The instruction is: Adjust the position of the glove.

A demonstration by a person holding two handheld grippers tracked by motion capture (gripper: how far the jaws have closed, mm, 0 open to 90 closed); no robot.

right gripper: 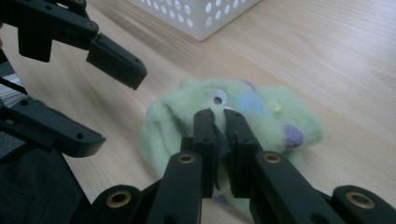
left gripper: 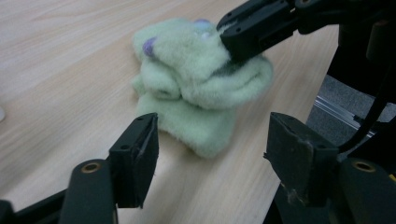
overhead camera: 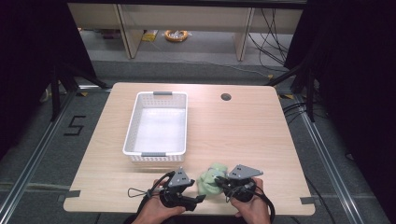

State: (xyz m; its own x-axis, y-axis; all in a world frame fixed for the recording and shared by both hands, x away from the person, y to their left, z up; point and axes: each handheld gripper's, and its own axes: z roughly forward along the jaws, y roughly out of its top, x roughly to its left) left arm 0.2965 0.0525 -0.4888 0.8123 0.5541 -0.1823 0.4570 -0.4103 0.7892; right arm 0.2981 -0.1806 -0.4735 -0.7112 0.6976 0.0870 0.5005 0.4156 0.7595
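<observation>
Sock (overhead camera: 211, 181), pale green fleece, bunched: high view places it at the table's (overhead camera: 243, 135) near edge, between the left gripper (overhead camera: 198, 198) and right gripper (overhead camera: 223, 183), with an empty white basket (overhead camera: 159, 122) beyond. Left gripper view: own jaws stand wide apart, the sock straight ahead and untouched, its flat end nearest, the right gripper biting its far top. Right gripper view: jaws closed on a fold, seemingly a dark inner layer, so the right hand (overhead camera: 254, 207) is nearer.
</observation>
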